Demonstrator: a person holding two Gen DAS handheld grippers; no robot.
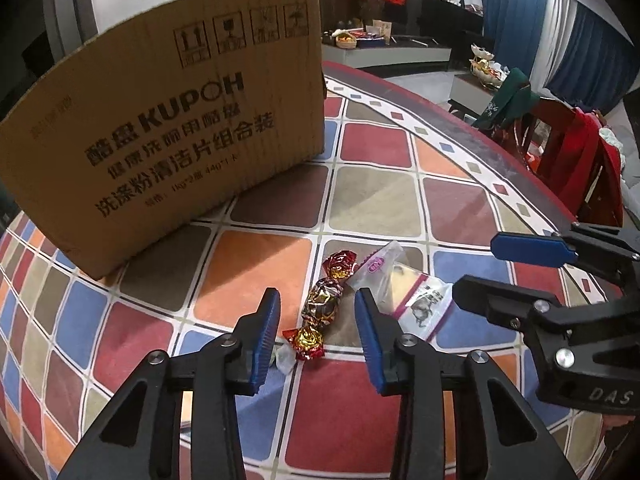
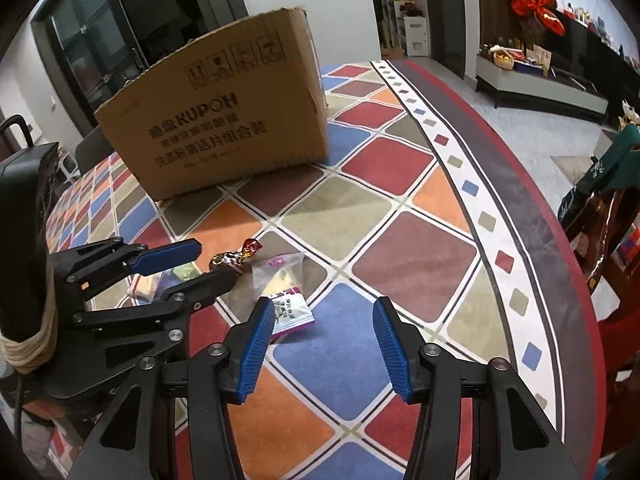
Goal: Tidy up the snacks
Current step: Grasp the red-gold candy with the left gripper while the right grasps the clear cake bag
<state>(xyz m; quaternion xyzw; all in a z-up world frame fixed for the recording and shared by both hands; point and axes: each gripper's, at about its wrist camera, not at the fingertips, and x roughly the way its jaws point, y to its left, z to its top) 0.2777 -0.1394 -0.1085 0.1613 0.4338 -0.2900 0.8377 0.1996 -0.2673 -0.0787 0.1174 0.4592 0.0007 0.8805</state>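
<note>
A red-gold foil candy lies on the chequered tablecloth, and it shows in the right wrist view too. Beside it lies a clear snack packet with a purple edge, seen in the right wrist view as well. My left gripper is open, its fingers on either side of the candy and just above it. My right gripper is open and empty, to the right of the packet; it appears in the left wrist view. A brown cardboard box stands behind the snacks.
More small wrapped snacks lie under the left gripper in the right wrist view. A small clear wrapper lies by the candy. The round table's edge curves on the right, with a chair beyond it.
</note>
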